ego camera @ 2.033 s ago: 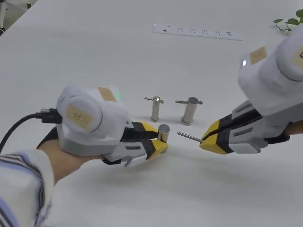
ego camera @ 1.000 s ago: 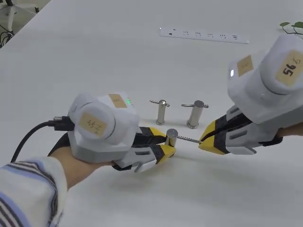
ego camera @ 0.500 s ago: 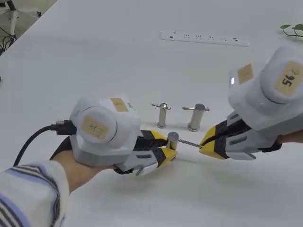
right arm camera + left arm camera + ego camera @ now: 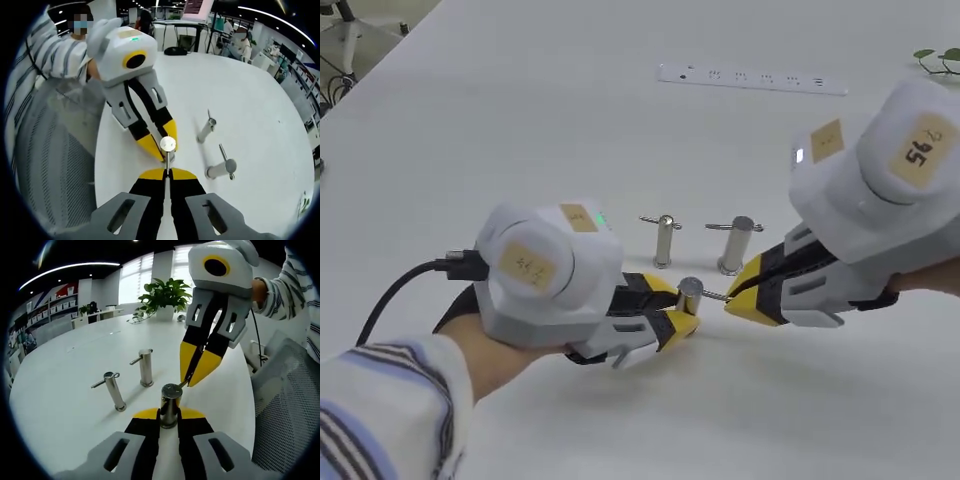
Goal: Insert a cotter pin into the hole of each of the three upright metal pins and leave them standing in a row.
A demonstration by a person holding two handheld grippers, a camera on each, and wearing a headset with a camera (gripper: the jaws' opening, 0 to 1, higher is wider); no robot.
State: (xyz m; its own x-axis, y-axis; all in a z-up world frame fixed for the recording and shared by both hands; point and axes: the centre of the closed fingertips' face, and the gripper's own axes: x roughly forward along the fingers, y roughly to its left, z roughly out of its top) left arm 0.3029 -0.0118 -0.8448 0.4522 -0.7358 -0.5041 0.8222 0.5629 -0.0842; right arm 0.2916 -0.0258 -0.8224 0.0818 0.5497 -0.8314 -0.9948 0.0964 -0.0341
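Three metal pins stand on the white table (image 4: 620, 130) near the centre of the head view. Two stand upright side by side just above centre, apart from both tools: the left rear pin (image 4: 664, 243), with a first fitted cotter (image 4: 648, 219) crosswise through its head, and the right rear pin (image 4: 732, 246), with a second fitted cotter (image 4: 718, 226) through its head. Both cotters stick out toward the left of the frame. Just below and between them stands the front pin (image 4: 689, 295). The left tool (image 4: 676, 305) reaches in from the lower left, and its yellow-tipped jaws are closed about this pin's shaft, parted only by the pin's own width. In the left gripper view we see the pin rising upright from between those tips at bottom centre. The right tool (image 4: 732, 300) comes in from the right of the head view with its jaws pinched almost together on the loose cotter pin (image 4: 711, 293), which lies level and points left at the front pin's head. In the right gripper view we see the thin wire running straight up from the closed tips to the round top of the pin. Its free end meets the head, but we cannot tell whether it has entered the hole. A white power strip (image 4: 752, 78) lies on the table at the top of the head view. A black cable (image 4: 395, 285) leaves the rear of the left tool, and a striped sleeve (image 4: 380, 420) fills the lower left corner. In the left gripper view a potted plant (image 4: 165, 292) stands at the upper centre.
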